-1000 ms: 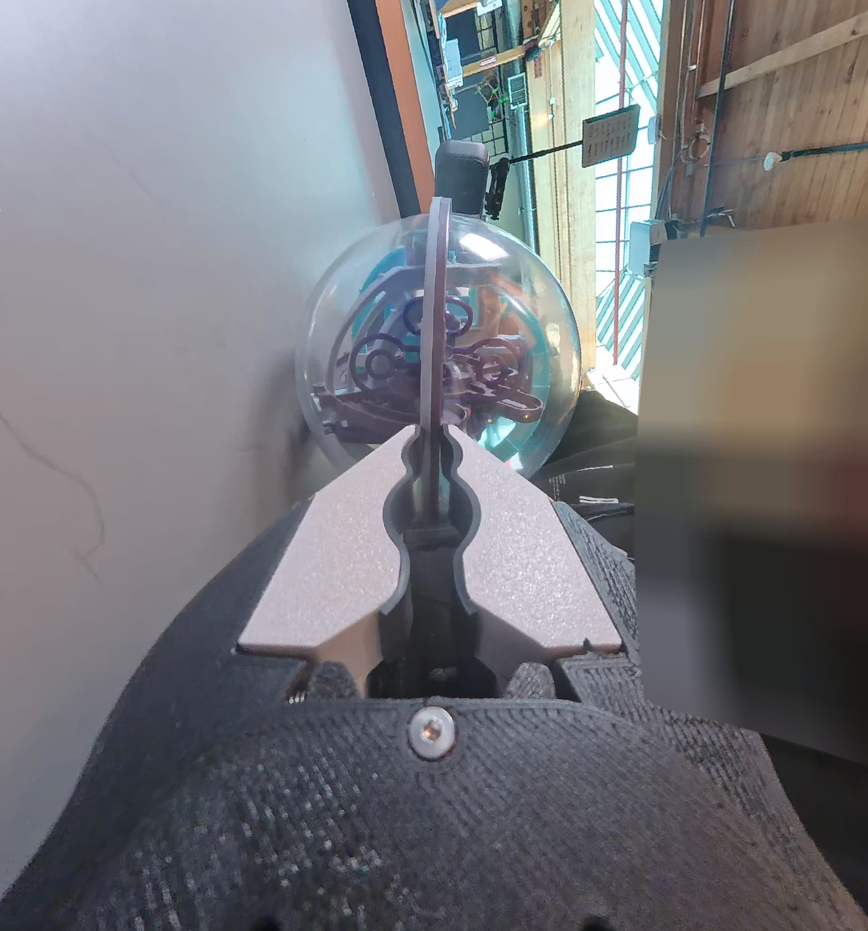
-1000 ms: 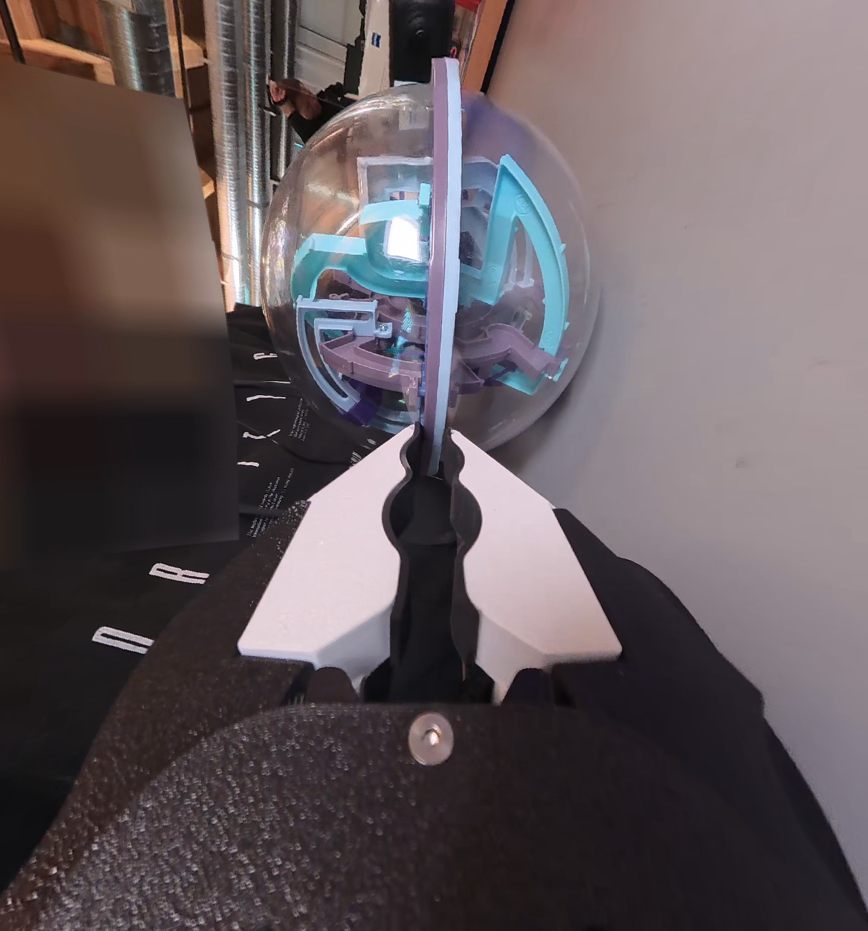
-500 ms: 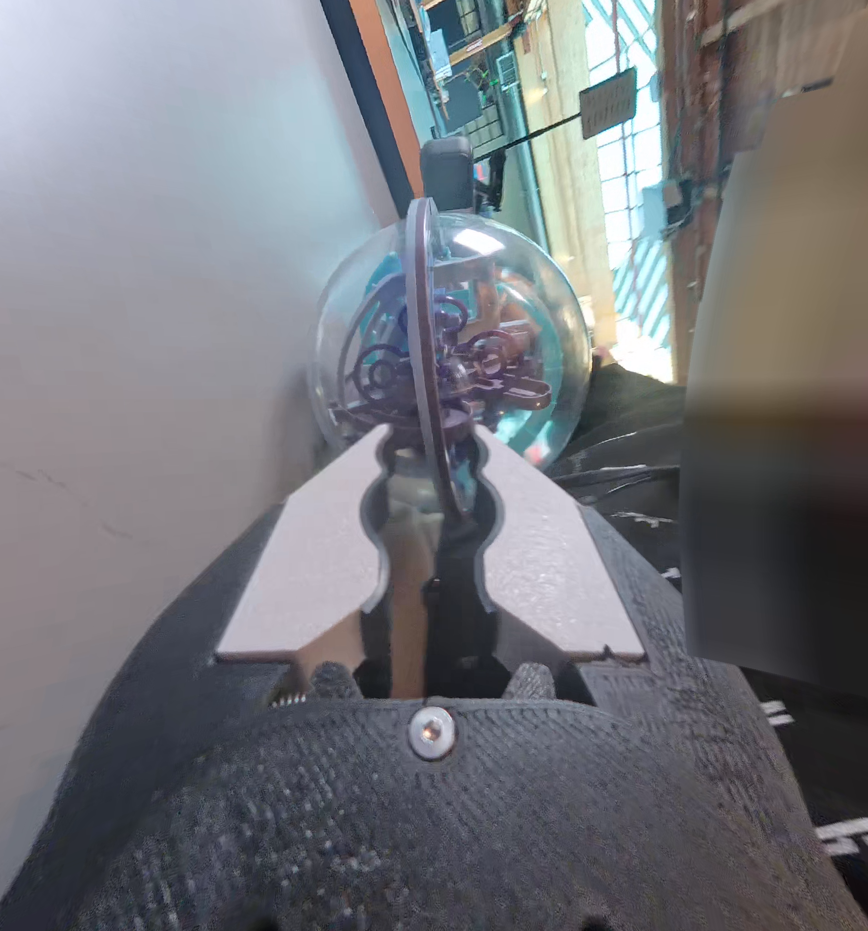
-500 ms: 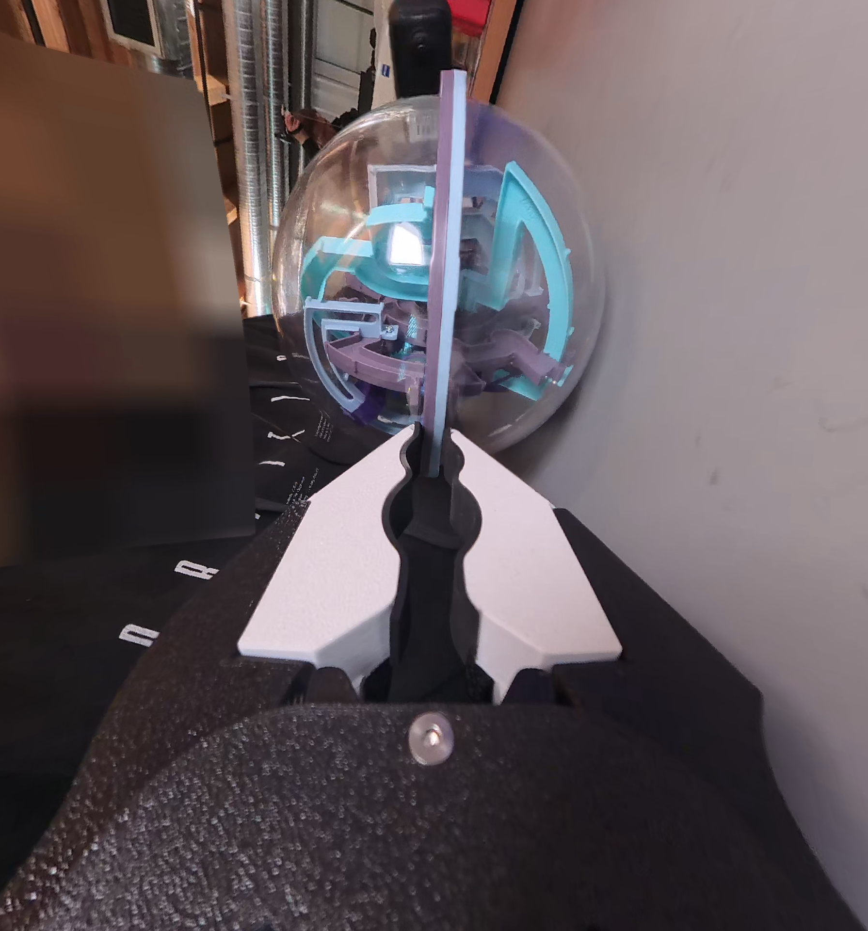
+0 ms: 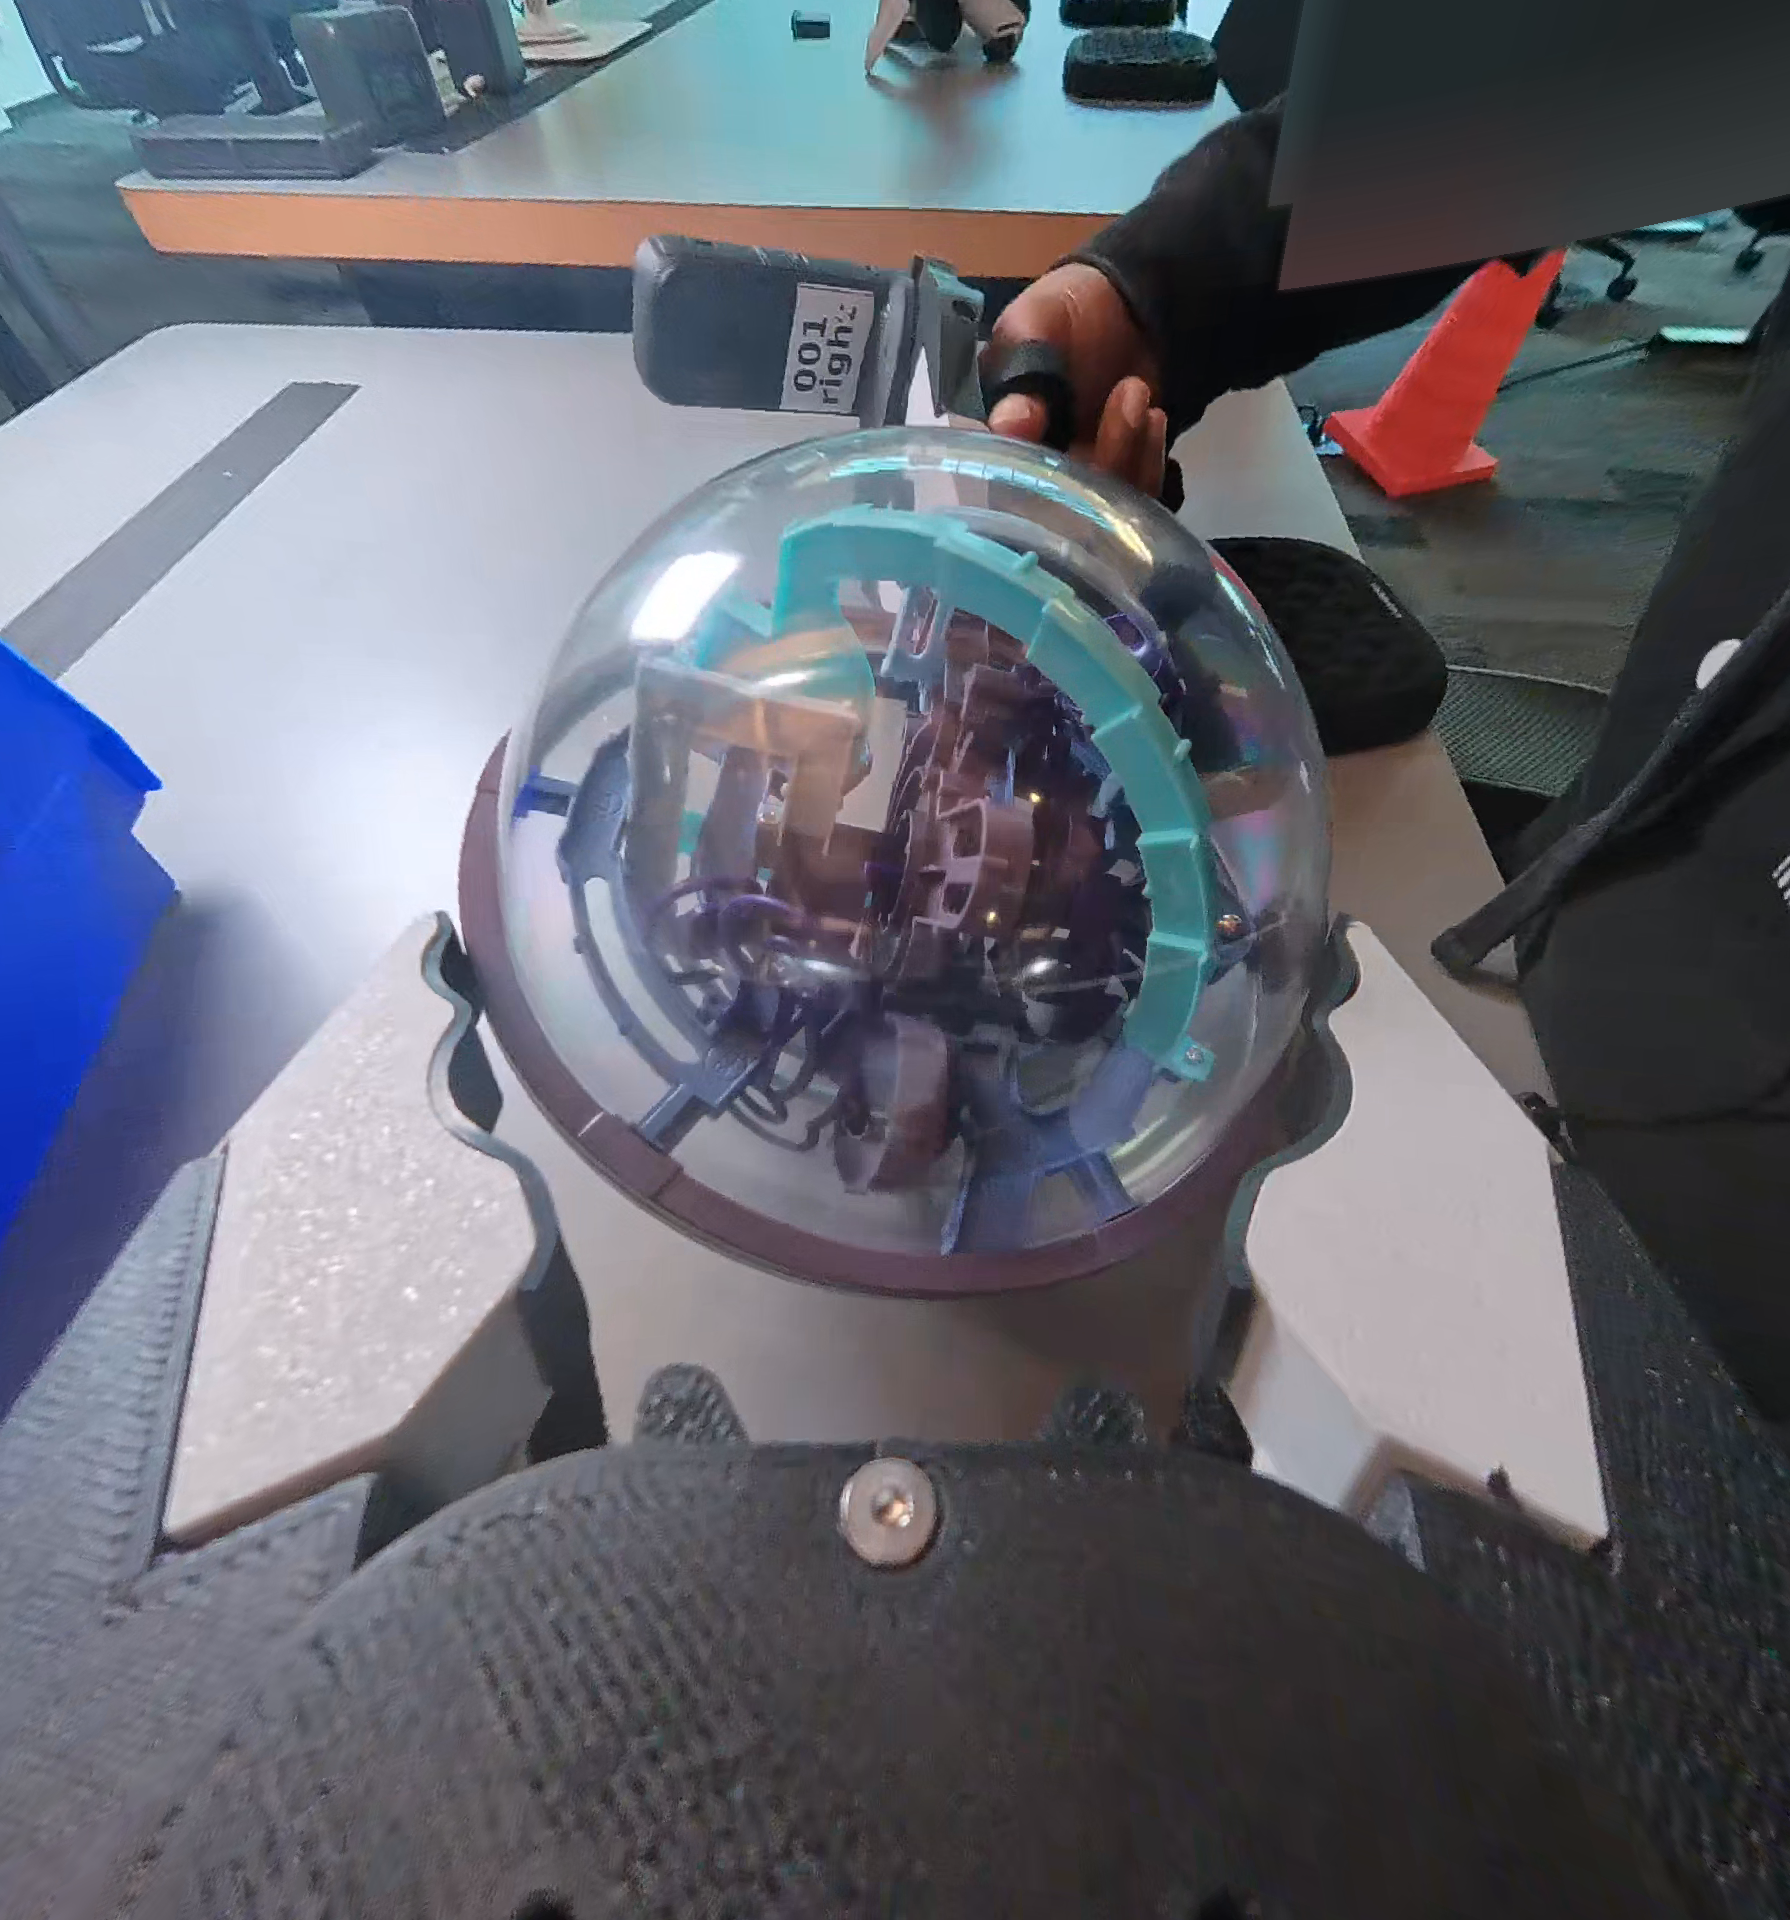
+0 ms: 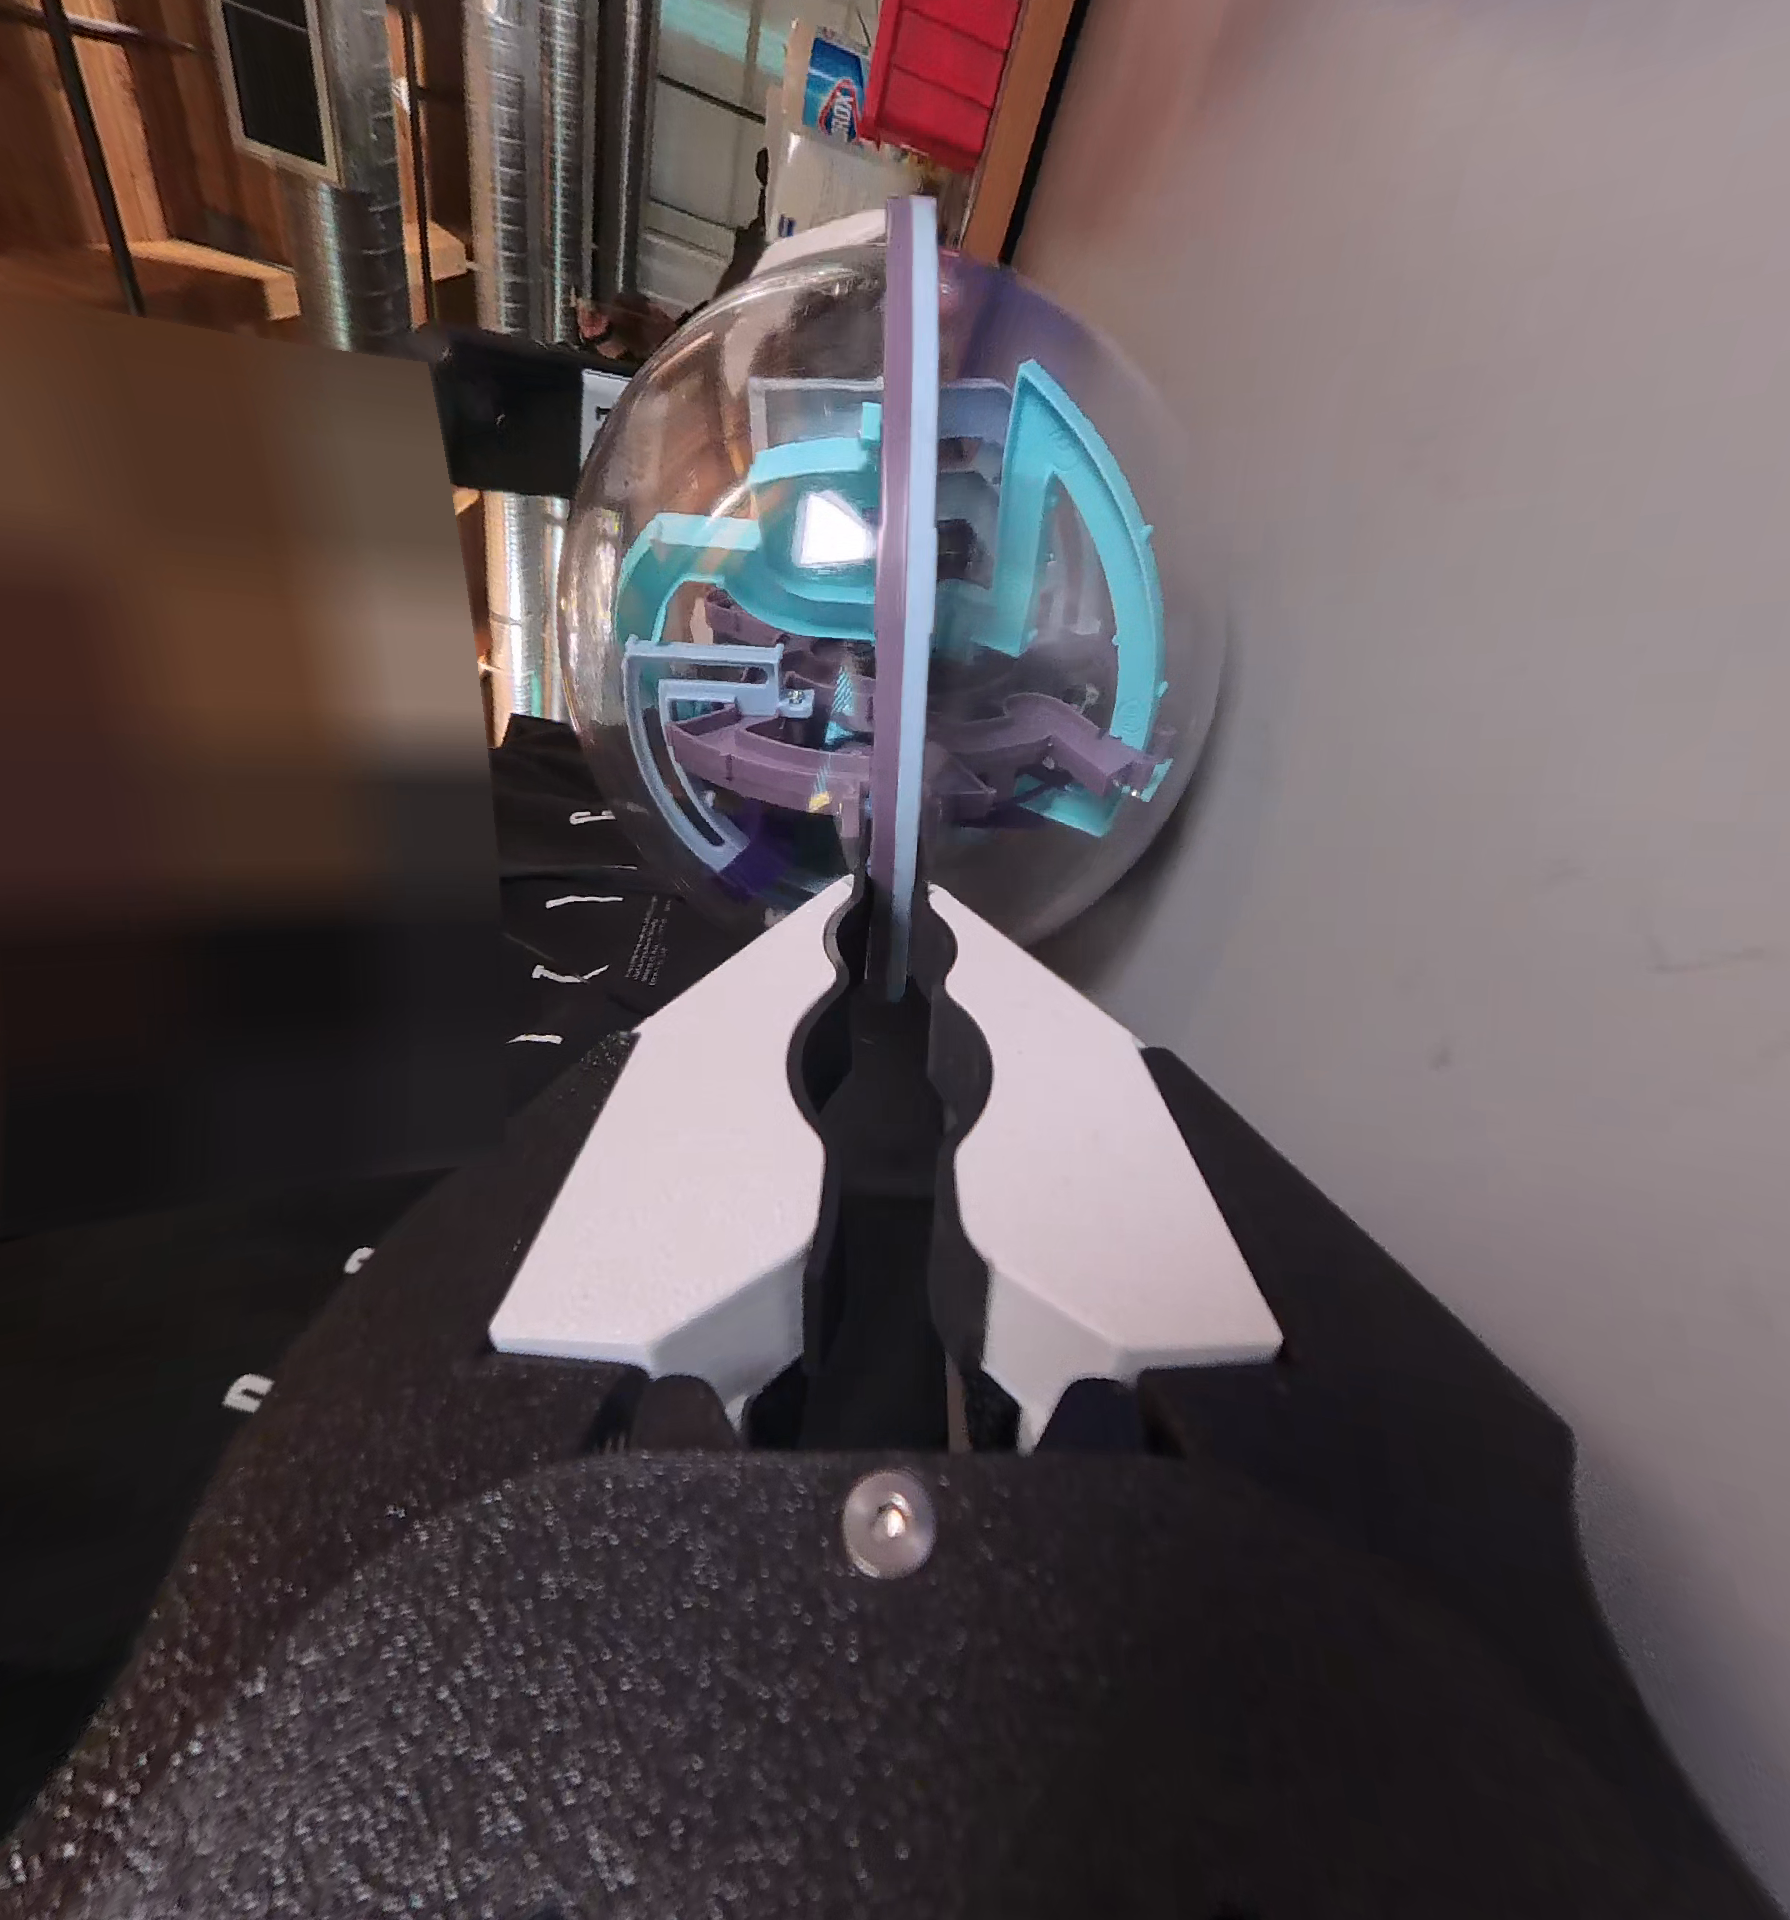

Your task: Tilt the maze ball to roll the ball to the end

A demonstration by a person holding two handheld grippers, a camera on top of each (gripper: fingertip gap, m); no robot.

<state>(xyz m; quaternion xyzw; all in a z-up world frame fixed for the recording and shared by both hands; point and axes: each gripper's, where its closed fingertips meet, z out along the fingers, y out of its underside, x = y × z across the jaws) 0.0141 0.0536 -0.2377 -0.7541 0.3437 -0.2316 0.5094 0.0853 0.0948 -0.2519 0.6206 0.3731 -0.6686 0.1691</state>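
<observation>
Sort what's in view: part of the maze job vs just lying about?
Job:
- maze ball, clear sphere with teal and purple tracks
- its purple rim, pinched by the right tongs
- left tongs, spread wide around the ball
- grey table

Lying about:
- blue bin
- orange cone
- black pad
</observation>
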